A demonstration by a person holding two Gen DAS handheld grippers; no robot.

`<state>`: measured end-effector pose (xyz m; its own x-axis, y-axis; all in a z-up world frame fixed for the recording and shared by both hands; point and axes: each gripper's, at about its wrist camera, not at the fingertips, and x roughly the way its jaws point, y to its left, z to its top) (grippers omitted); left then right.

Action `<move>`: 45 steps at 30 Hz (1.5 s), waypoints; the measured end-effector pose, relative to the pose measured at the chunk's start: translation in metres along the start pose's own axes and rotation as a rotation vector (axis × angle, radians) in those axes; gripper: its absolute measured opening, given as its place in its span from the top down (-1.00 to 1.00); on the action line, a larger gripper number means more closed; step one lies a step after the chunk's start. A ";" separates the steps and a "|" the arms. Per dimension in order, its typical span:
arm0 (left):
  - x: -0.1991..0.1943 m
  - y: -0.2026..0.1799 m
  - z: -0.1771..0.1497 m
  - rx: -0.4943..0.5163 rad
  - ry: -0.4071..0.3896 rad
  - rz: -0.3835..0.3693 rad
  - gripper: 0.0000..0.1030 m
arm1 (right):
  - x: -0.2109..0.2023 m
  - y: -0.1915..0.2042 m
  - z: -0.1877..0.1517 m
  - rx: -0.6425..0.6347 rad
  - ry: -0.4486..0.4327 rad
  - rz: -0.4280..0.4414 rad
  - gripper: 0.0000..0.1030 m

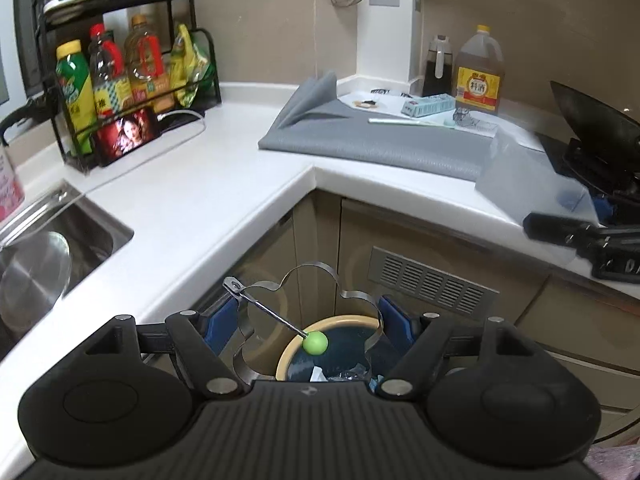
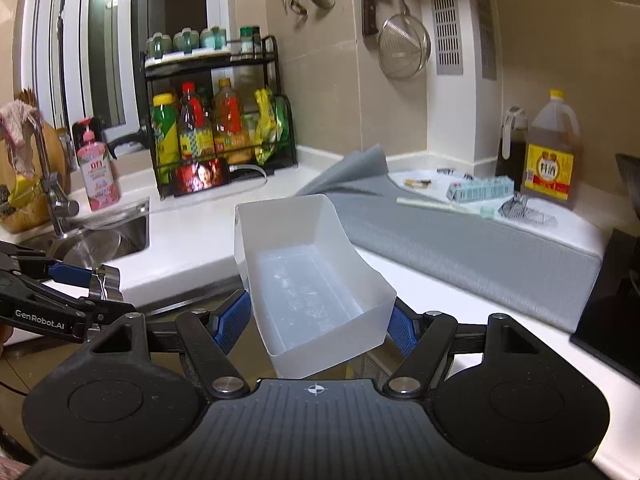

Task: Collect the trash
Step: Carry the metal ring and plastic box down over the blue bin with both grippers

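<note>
Metal ring fills left gripper; plastic box fills right gripper.

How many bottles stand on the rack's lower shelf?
3: a green-labelled one with a yellow cap on the left, a red-capped one in the middle, an orange-capped one on the right. The yellow bags beside them may hide more.

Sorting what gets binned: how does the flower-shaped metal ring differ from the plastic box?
The flower-shaped metal ring is shiny steel and bottomless; the plastic box is cloudy white with a closed base. The ring has a wire handle with a green ball; the box has none. Shared: each is gripped between a tool's blue pads.
</note>
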<state>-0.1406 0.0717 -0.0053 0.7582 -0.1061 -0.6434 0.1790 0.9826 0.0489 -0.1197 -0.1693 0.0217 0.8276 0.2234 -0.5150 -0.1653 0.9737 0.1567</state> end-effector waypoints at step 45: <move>0.120 0.001 -0.047 -0.092 0.257 -0.020 -0.55 | 0.104 0.024 -0.074 -0.069 0.307 0.034 -0.44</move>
<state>-0.0792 0.0669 -0.1185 0.5689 -0.0953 -0.8169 0.1255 0.9917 -0.0283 -0.0771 -0.1197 -0.0910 0.6219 0.2486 -0.7426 -0.2351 0.9638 0.1258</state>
